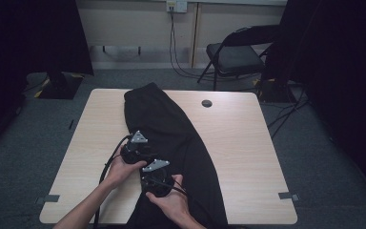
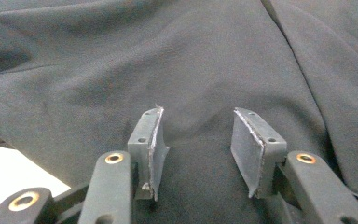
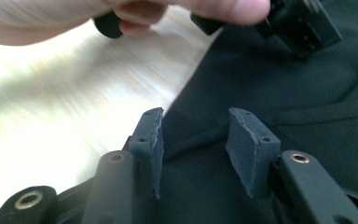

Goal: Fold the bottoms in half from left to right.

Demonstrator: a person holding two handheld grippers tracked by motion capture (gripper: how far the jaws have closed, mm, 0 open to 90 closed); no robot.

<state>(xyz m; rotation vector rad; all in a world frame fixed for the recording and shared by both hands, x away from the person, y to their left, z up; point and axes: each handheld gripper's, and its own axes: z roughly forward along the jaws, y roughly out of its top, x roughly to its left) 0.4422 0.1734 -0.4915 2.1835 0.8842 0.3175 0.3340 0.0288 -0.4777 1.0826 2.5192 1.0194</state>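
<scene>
A black garment lies lengthwise on the light wooden table, running from the far left-centre to the near edge. Both hands hold their grippers close together over its left edge, near the front. My left gripper is open, its pads apart above smooth black cloth; from above, the left gripper sits under its grey plate. My right gripper is also open, straddling the garment's edge where it meets bare wood. The right gripper is nearest the person. The other hand shows just ahead.
Bare tabletop flanks the garment on both sides. A round cable hole sits near the far edge. Behind the table stand a black folding chair and dark curtains, with cables on the grey floor.
</scene>
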